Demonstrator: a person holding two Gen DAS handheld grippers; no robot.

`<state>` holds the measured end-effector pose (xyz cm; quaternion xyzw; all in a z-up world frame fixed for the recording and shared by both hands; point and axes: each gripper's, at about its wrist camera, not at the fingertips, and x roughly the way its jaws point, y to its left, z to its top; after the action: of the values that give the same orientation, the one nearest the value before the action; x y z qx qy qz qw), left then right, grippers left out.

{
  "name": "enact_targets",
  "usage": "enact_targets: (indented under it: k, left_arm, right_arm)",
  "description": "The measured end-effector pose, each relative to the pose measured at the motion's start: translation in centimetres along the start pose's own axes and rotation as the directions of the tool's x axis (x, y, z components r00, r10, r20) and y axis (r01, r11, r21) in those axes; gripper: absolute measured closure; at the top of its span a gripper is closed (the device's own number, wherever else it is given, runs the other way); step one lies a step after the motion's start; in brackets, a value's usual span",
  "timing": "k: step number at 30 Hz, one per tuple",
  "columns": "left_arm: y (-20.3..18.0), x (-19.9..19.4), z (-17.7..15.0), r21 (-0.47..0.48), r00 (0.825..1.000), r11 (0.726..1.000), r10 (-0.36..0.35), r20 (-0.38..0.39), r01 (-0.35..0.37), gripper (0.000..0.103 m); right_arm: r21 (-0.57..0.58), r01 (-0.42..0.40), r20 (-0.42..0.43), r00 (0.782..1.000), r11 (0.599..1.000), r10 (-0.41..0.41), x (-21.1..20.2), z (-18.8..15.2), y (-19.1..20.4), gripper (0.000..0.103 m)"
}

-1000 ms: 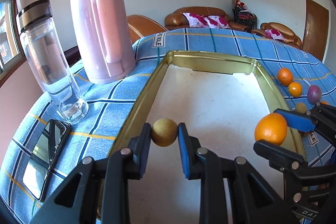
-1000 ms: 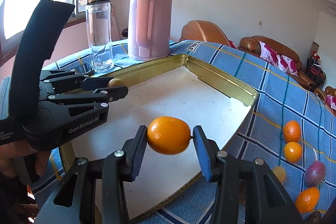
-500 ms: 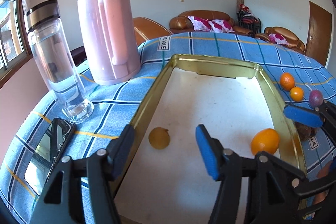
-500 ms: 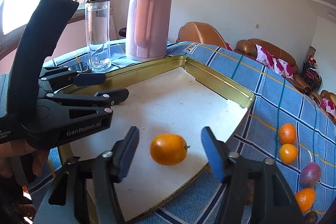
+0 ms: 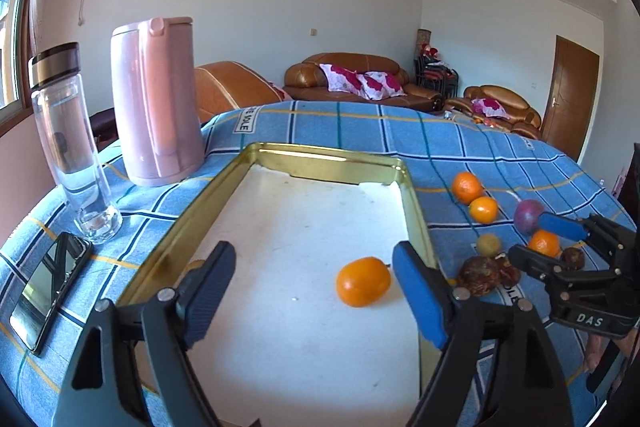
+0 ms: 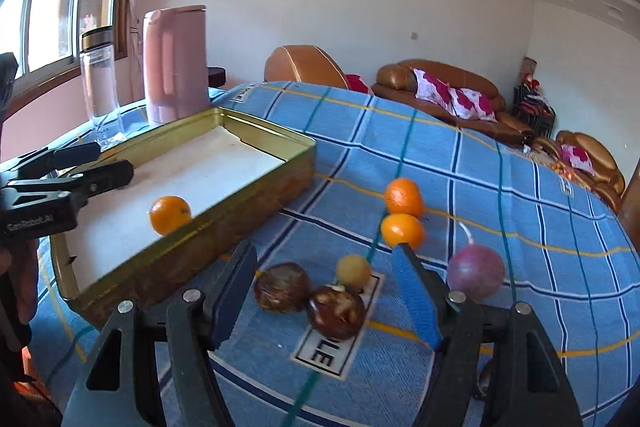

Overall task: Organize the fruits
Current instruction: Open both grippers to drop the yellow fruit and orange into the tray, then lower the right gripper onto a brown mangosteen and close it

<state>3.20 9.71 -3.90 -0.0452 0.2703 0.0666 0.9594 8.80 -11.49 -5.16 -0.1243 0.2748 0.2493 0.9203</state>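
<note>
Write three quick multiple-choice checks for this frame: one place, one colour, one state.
1. Where does the kettle stand relative to the tray?
A. Inside it
B. Outside it, on the cloth, next to the bottle
C. On the sofa

2. What colour is the fruit in plain view on the tray floor?
A. Purple
B. Brown
C. Orange

3. How does the bottle stand?
A. Upright, cap on
B. On its side
C. Upright, cap off

Answers: 1 B, because the kettle sits on the checked cloth past the tray's left rim, with the bottle next to it. 2 C, because the fruit on the white floor is orange. 3 A, because the bottle stands vertical with its dark cap in place.
</note>
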Motion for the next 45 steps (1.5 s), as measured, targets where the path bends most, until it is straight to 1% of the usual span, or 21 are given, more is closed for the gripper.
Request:
enact_targets:
  k: [2,4,7,10,14,18,22,23,24,26,27,29,32,34,35,41,45]
  left_arm:
    - [-0.9,0.0,0.0,0.019,1.000,1.000,-0.012,-0.001,0.012,0.020]
    - [-1.5,0.1,-0.1,0.032,1.000,0.999,-0.018,-0.003,0.019,0.020]
    - [-2.1,0.2,-0.1,0.035,0.999,0.999,-0.032,-0.010,0.032,0.020]
    - [-2.6,0.1,-0.1,0.036,0.999,0.998,-0.050,-0.014,0.051,0.020]
    - [-3.2,0.1,-0.2,0.049,0.998,0.997,-0.061,-0.014,0.062,0.020]
    - [-3.9,0.1,-0.1,0.058,0.997,0.996,-0.073,-0.014,0.074,0.020]
    - [-4.7,0.0,-0.2,0.078,0.996,0.993,-0.086,-0.016,0.087,0.020]
    - [-4.8,-0.1,-0.2,0.085,0.996,0.993,-0.086,-0.013,0.087,0.020]
    - [-4.8,-0.3,-0.3,0.086,0.996,0.993,-0.086,-0.009,0.086,0.020]
    - [-4.7,-0.3,-0.1,0.079,0.996,0.993,-0.087,-0.007,0.087,0.020]
    - [-4.7,-0.2,-0.1,0.076,0.996,0.993,-0.088,-0.008,0.088,0.020]
    - [-4.8,0.0,-0.1,0.076,0.996,0.993,-0.089,-0.011,0.089,0.020]
    - [-5.2,0.1,-0.2,0.082,0.995,0.992,-0.096,-0.016,0.097,0.020]
    - [-5.6,0.1,-0.3,0.090,0.995,0.991,-0.099,-0.019,0.101,0.020]
    - [-5.7,0.1,-0.4,0.095,0.995,0.990,-0.100,-0.020,0.101,0.020]
    - [-6.2,0.2,-0.2,0.097,0.993,0.988,-0.115,-0.025,0.117,0.020]
    - [-7.8,0.7,0.5,0.119,0.990,0.983,-0.138,-0.035,0.141,0.020]
  right_arm:
    - [0.006,-0.009,-0.044,0.999,1.000,0.010,0.9,-0.3,-0.3,0.035]
    - [0.005,-0.018,-0.077,0.997,1.000,0.018,1.6,-0.5,-0.3,0.045]
    - [-0.002,-0.028,-0.113,0.993,1.000,0.028,2.2,-0.7,-0.1,0.046]
    - [0.039,-0.058,-0.128,0.990,0.998,0.062,2.3,-0.7,-0.8,0.046]
    - [0.068,-0.089,-0.119,0.988,0.994,0.096,1.8,-1.2,-1.3,0.047]
    - [0.069,-0.086,-0.133,0.987,0.994,0.095,1.8,-1.4,-1.3,0.047]
    - [0.121,-0.114,-0.134,0.982,0.986,0.130,2.2,-1.2,-2.2,0.048]
    - [0.131,-0.123,-0.132,0.981,0.984,0.140,2.2,-1.3,-2.3,0.049]
    - [0.140,-0.123,-0.125,0.982,0.983,0.140,2.0,-1.4,-2.5,0.057]
    - [0.146,-0.110,-0.092,0.988,0.983,0.124,1.2,-1.5,-2.8,0.059]
    - [0.140,-0.106,-0.095,0.988,0.984,0.120,1.1,-1.5,-2.7,0.059]
    - [0.121,-0.120,-0.132,0.982,0.985,0.136,1.6,-1.7,-2.2,0.059]
    - [0.094,-0.112,-0.171,0.977,0.989,0.127,2.3,-1.6,-1.6,0.059]
    - [0.090,-0.145,-0.228,0.960,0.985,0.162,3.4,-1.7,-1.3,0.059]
    - [0.095,-0.149,-0.233,0.958,0.984,0.167,3.6,-1.7,-1.3,0.059]
    - [0.065,-0.115,-0.177,0.976,0.991,0.125,2.4,-1.8,-1.1,0.060]
    - [0.088,-0.023,-0.088,0.996,0.996,0.031,0.7,-1.7,-2.1,0.060]
